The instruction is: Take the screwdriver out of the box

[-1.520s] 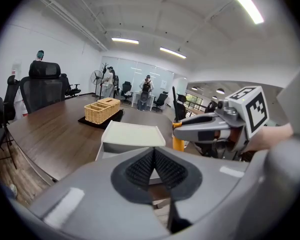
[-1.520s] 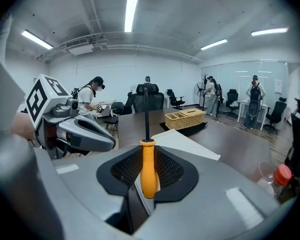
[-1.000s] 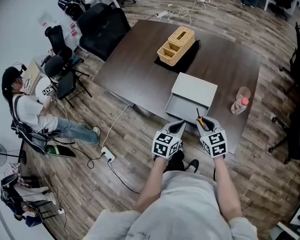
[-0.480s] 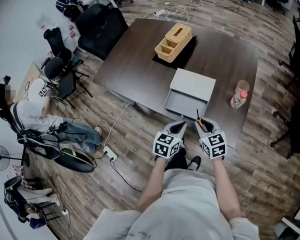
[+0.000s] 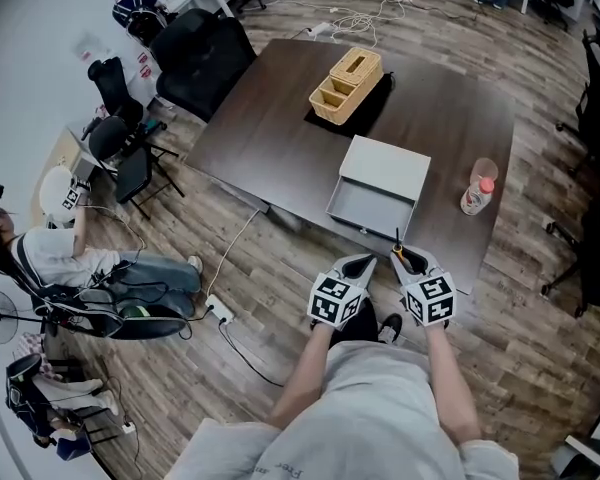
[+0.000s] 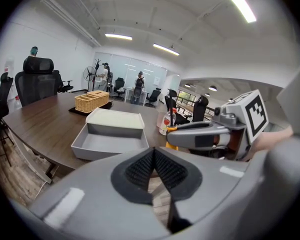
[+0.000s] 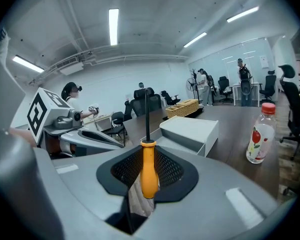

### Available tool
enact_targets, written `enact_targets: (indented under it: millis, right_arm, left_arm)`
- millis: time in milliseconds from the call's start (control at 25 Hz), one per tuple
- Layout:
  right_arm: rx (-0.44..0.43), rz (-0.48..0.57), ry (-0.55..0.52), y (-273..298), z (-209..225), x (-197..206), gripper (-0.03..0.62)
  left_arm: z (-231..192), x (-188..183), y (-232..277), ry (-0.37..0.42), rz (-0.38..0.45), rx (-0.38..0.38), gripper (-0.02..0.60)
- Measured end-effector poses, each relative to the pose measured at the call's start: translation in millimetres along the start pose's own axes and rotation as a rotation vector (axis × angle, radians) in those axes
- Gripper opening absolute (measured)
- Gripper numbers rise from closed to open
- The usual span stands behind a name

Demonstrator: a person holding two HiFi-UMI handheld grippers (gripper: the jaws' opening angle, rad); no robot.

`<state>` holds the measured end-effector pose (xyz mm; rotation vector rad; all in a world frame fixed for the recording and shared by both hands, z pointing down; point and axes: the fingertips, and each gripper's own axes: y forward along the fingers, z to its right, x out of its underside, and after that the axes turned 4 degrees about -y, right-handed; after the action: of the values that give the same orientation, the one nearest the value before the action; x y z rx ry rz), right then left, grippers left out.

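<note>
The right gripper [image 5: 408,259] has drawn back from the grey box [image 5: 380,173], its jaws clamped on the orange-handled screwdriver [image 7: 149,170]. The tool is now clear of the box's near edge (removal looks done). The left gripper [image 6: 154,170] hangs just short of the box, jaws together and empty.

Box [image 5: 380,183] on table [image 5: 270,138] — basket [image 5: 348,86] behind, bottle [image 5: 477,196] right (near edge).

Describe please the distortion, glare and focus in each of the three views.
Head view: wide-angle bending curves the edges of the table; light is even, with weak shadows. Left gripper view: round fisheye picture with black corners; the ceiling light is blown out white. Right gripper view: same black corners; the screwdriver with its orange handle is in focus.
</note>
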<state>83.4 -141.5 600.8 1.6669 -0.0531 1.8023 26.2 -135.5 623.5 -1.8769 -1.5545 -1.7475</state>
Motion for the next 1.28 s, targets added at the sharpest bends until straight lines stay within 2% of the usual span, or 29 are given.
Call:
enact_targets:
  millis: [280,720,1280]
  right_arm:
    - [0.019,-0.012,0.016,-7.7,3.3,14.5,0.069]
    - [0.035,0.006,0.004,-14.4,4.5,11.3,0.069]
    - [0.023,0.002,0.005,-12.3,3.2,12.0,0.069]
  left_arm:
    - [3.0,10.5,1.1,0.004,-0.017,0.006,0.052]
    - [10.3,5.9,-1.2,0.039,-0.014,0.009,0.052]
    - [8.6,4.5,-5.5,0.030,0.001,-0.009,0.052]
